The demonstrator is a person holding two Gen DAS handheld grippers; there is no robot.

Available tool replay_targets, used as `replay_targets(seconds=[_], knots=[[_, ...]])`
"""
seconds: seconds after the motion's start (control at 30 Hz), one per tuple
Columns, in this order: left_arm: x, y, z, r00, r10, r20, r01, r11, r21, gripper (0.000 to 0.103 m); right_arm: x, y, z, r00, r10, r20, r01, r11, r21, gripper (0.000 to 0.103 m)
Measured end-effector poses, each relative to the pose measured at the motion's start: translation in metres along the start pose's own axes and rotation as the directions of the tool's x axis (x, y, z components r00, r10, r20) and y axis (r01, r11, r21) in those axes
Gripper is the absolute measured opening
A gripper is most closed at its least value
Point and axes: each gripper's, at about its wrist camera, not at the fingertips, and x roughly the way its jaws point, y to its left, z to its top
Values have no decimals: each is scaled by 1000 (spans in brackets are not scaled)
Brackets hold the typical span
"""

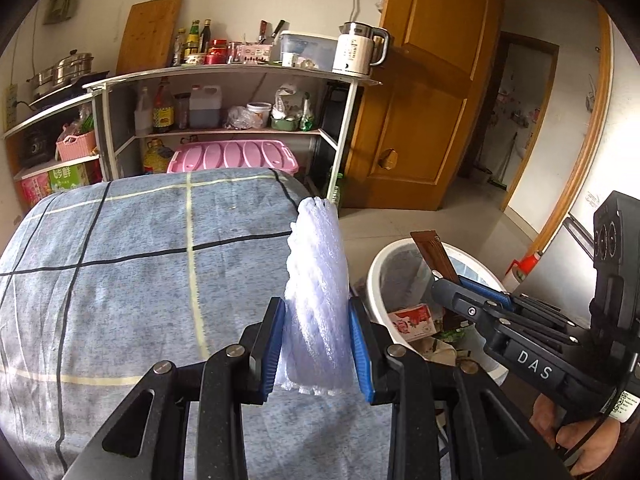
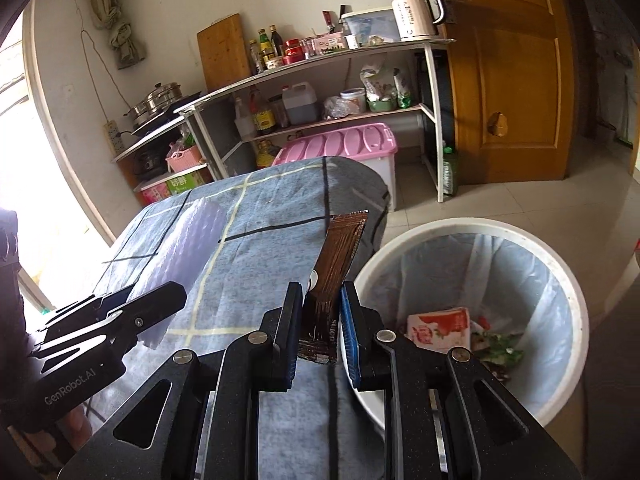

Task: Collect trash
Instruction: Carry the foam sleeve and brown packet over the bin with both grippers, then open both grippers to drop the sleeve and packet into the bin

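My left gripper (image 1: 318, 346) is shut on a roll of white foam wrap (image 1: 318, 280) that stands up between its blue pads, over the right part of a table with a blue checked cloth (image 1: 140, 280). My right gripper (image 2: 320, 336) is shut on a brown snack wrapper (image 2: 336, 268), held upright at the table's right edge beside a white bin (image 2: 576, 292). The bin has a pale blue liner and holds a red and white carton (image 2: 440, 328) and green scraps. In the left wrist view the right gripper (image 1: 464, 284) reaches over the bin (image 1: 380, 260) with the wrapper (image 1: 434, 254).
A shelf rack (image 1: 240, 76) along the back wall carries bottles, jars and a kettle (image 1: 360, 50). A pink-lidded box (image 1: 236, 156) sits under it, behind the table. A wooden door (image 1: 428, 92) stands to the right, with tiled floor (image 1: 452, 216) around the bin.
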Motion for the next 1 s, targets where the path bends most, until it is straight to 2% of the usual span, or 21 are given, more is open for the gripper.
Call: replay_targets(seconds=[0.23,0.37,0.57,1.0], knots=[[30,-53,1,995,-84,-51,87,994,66,32,-17,-59,-3,995,-101,-23,102,993,53,20],[51,-78,1,984,-149,-95,155,986,62,32,-16,-86,-6,989,-141,-51,145,986,82,20],[85,-103,-4,974,-152,-168,168,983,80,32,-8,-112,-12,981,-173,-91,182,978,100,20],[112,-117,-15,962,-142,-234,166,982,87,32,18,-134,-22,965,-188,-182,207,974,92,20]])
